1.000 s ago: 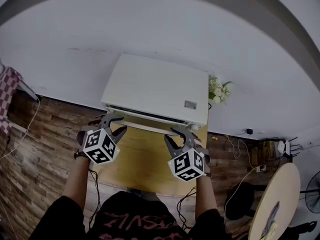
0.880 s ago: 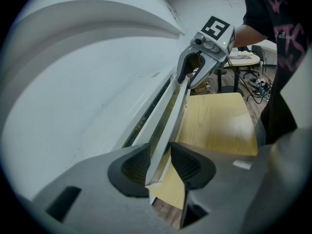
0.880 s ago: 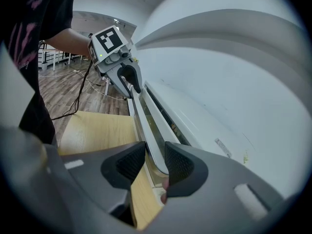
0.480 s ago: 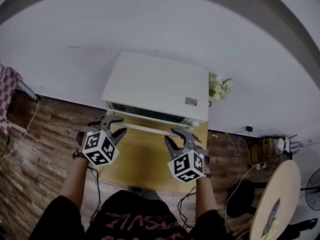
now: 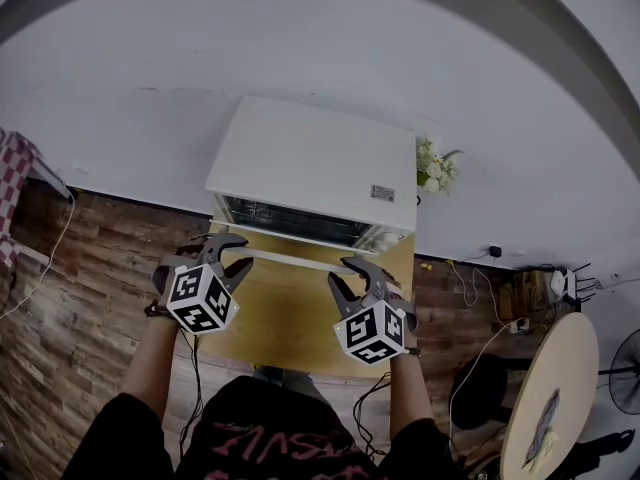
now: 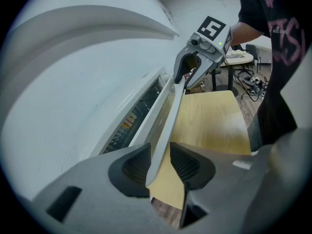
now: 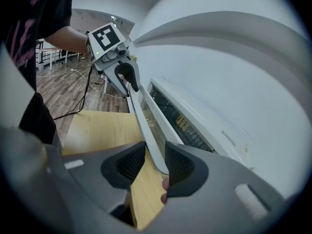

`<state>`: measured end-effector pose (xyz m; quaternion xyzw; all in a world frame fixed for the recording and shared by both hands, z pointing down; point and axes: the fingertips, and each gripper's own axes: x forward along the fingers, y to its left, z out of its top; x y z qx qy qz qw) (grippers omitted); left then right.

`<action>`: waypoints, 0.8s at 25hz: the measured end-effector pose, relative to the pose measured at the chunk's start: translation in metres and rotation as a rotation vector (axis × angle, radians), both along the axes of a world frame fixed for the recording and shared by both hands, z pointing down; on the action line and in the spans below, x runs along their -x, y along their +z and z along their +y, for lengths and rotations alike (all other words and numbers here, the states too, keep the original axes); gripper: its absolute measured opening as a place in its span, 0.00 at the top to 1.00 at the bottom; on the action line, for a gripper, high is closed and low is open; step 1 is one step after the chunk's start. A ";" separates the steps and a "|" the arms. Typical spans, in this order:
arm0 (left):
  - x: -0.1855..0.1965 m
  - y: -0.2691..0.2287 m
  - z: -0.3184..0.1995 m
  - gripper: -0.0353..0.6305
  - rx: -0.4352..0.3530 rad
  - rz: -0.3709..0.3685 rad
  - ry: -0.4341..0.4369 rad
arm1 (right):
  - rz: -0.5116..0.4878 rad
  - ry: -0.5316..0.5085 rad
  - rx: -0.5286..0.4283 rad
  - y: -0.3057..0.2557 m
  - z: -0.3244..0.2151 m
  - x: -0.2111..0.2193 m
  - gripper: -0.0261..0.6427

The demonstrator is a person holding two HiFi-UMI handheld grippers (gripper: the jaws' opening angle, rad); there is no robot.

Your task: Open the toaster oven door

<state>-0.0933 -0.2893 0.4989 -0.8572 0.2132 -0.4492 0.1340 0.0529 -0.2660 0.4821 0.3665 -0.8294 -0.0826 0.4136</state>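
Note:
A white toaster oven (image 5: pixel 310 163) stands at the back of a small wooden table (image 5: pixel 290 318). Its door is tilted partly open, so the dark inside (image 5: pixel 290 220) shows. The long white door handle (image 5: pixel 295 260) runs between my two grippers. At the handle's left end, my left gripper (image 5: pixel 232 248) has its jaws closing around the handle (image 6: pixel 168 118), with a gap still showing beside one pad (image 6: pixel 187 165). My right gripper (image 5: pixel 355 268) is shut on the right end of the handle (image 7: pixel 141 121). In each gripper view, the other gripper shows at the far end of the bar.
A small pot of white flowers (image 5: pixel 435 173) stands right of the oven by the white wall. The floor is wood planks with cables (image 5: pixel 480 288) trailing at the right. A round table (image 5: pixel 550 408) sits at the lower right.
The oven door has swung outward from nearly closed, and its dark opening now shows. Both grippers have drawn the handle slightly toward me.

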 end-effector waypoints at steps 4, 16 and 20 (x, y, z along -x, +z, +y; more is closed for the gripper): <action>0.002 0.006 0.009 0.75 0.001 -0.011 0.013 | 0.007 0.016 0.005 0.005 0.008 0.001 0.75; 0.007 0.021 0.036 0.75 0.000 -0.014 0.058 | 0.018 0.074 0.015 0.022 0.033 0.006 0.75; 0.007 0.026 0.044 0.75 0.001 -0.011 0.055 | 0.017 0.091 0.012 0.028 0.041 0.006 0.75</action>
